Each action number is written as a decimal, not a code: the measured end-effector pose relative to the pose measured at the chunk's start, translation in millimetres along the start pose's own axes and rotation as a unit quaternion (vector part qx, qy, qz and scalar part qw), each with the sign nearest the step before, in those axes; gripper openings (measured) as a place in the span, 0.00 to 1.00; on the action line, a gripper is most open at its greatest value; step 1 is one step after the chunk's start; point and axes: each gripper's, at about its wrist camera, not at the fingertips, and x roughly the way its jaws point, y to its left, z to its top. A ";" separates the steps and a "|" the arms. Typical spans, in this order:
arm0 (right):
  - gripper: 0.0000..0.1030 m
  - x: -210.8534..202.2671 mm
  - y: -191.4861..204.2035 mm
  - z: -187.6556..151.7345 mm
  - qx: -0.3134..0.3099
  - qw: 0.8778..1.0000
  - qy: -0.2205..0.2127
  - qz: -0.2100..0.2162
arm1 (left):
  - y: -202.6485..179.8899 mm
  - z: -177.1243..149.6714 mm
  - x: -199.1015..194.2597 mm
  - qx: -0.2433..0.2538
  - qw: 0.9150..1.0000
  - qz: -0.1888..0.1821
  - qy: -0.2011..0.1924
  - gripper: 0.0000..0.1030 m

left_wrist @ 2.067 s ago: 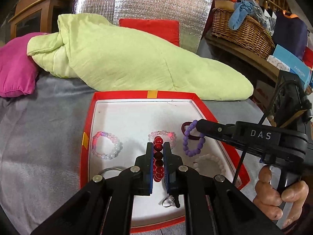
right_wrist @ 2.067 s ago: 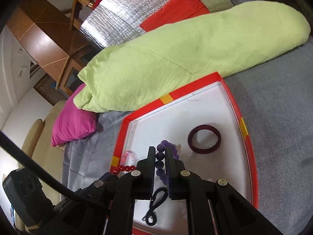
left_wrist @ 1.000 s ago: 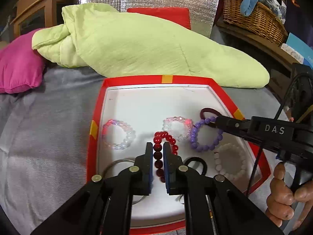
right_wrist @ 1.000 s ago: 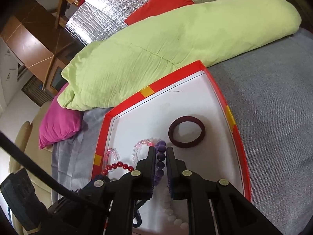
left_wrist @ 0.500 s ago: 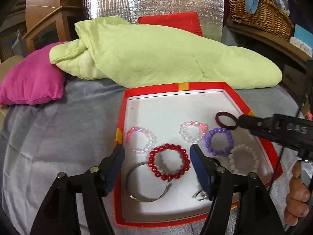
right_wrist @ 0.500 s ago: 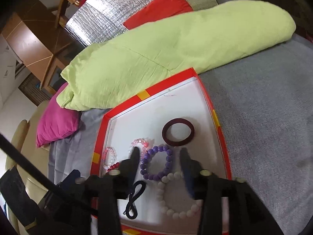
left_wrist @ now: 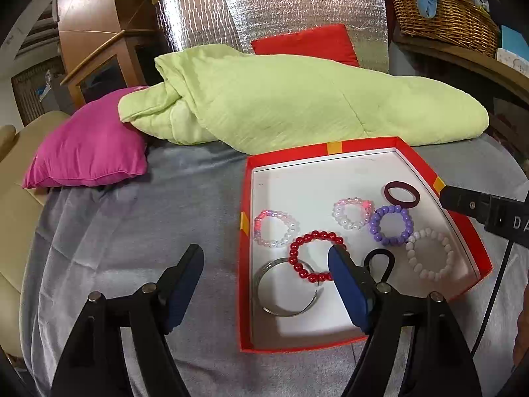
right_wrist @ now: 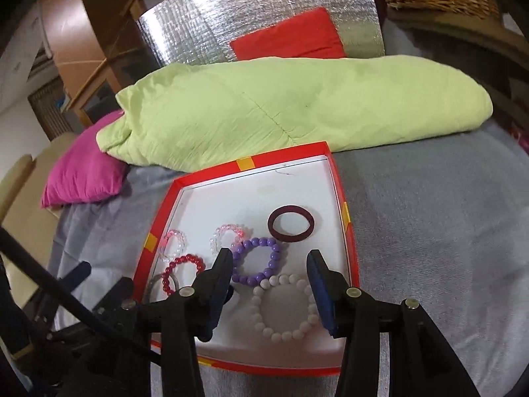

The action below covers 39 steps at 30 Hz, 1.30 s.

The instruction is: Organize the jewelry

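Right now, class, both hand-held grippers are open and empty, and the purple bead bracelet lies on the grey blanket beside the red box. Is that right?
One thing is wrong: the purple bead bracelet lies inside the red box, on its white floor, not on the grey blanket. The right wrist view shows it. Both hand-held grippers, left and right, are open and empty.

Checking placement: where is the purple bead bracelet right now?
In the red tray, right half in the left wrist view: purple bead bracelet lies flat between a pink-clear bracelet and the white bead bracelet.
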 end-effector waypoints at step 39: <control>0.66 -108.7 11.7 -71.3 -0.086 0.985 -0.054 -0.137 | 11.0 -47.6 -90.4 -0.026 0.998 0.047 -0.027 0.83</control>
